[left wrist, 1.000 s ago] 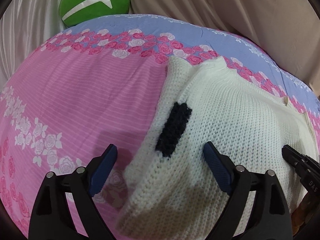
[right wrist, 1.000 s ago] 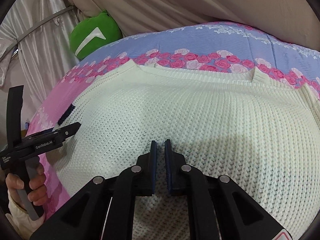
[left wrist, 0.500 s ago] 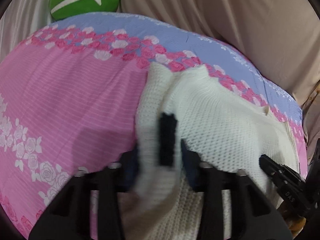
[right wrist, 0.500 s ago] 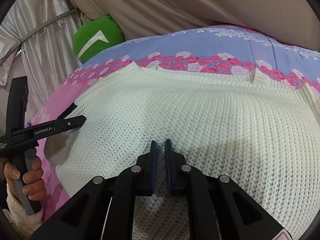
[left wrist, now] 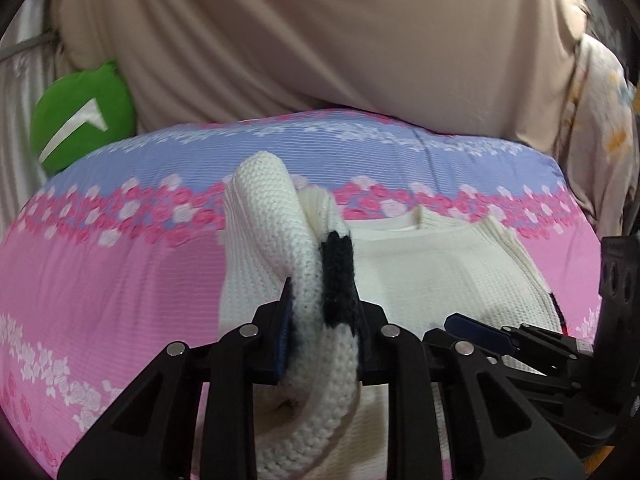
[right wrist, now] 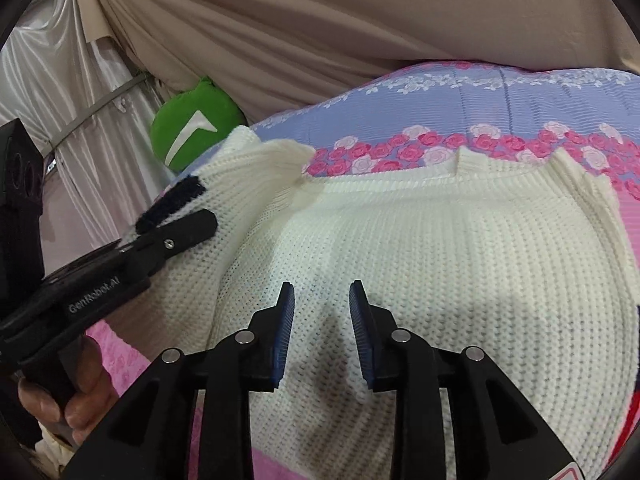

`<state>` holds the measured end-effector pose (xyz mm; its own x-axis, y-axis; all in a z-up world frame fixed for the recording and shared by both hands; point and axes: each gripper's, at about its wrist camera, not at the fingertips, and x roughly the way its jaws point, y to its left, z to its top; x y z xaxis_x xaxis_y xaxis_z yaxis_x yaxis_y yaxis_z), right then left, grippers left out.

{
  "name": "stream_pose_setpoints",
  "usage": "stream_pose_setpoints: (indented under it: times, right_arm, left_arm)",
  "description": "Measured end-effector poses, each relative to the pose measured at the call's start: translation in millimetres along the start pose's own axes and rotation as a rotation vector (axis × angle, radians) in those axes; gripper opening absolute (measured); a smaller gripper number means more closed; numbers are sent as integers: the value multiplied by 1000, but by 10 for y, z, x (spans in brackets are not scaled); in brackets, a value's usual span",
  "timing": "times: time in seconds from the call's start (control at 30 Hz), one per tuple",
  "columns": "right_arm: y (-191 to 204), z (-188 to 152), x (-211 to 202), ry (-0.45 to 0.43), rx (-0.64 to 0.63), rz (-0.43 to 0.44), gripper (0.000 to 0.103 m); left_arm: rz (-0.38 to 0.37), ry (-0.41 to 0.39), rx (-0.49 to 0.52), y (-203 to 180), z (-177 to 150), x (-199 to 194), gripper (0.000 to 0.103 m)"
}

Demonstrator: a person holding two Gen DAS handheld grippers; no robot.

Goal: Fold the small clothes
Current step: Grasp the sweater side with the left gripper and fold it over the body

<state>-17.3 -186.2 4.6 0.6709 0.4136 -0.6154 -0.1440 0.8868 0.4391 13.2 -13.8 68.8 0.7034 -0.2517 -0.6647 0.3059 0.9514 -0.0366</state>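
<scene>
I count one white knit sweater (right wrist: 460,264), one floral bedsheet (left wrist: 104,280), one green cushion (left wrist: 80,116) and two hand-held grippers.

The sweater lies flat on the sheet. Its left edge, which carries a black patch (left wrist: 339,280), is lifted off the sheet and curled over toward the garment's middle.

Left gripper (left wrist: 320,320): its jaws are closing and I see both pads pressed on the lifted fold, the black patch lying against the right-hand pad. It is pinching the sweater.

Right gripper (right wrist: 322,328): its jaws are opening. The pads stand apart above the sweater's lower middle; I see knit behind the gap, none pinched in it.

Only the left wrist view shows the grip from behind, the rolled cloth between the pads, and a patterned cloth (left wrist: 600,128) at the far right. Only the right wrist view shows the left gripper from the side, the hand (right wrist: 76,404) around its handle, the sweater's full neckline and a silvery curtain (right wrist: 60,100). A beige drape (left wrist: 320,40) shows in both.
</scene>
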Motion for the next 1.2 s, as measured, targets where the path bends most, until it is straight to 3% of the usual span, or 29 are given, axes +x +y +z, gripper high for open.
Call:
stream_pose_setpoints:
  times: [0.17,0.33,0.8,0.93,1.03,1.13,1.2]
  right_arm:
    - [-339,-136,-239,-12,67,-50,31]
    - [-584,-250,-424,-17,103,-77,33]
    - [-778,-370,-427,-6,132,-50,36]
    - [-792,-381,-497,-22,148,-44,36]
    - [-830,-366,-653,-66,163,-58,40]
    - [-936,-346,-799,-98,184,-89,45]
    - [-1034,-337,-843,-102,211,-120,45]
  left_arm:
    - [-20,36,63,-417,-15,192,22]
    - [13,68,106,-685,-94,364,23]
    - [134,64,180,-946,-255,495,23]
    - [107,-15,154,-933,-152,199,22]
    - [24,-65,172,-1056,-74,-59,22]
    - [-44,-33,228,-1305,-141,17,22]
    - [-60,45,256,-1447,-261,270,23]
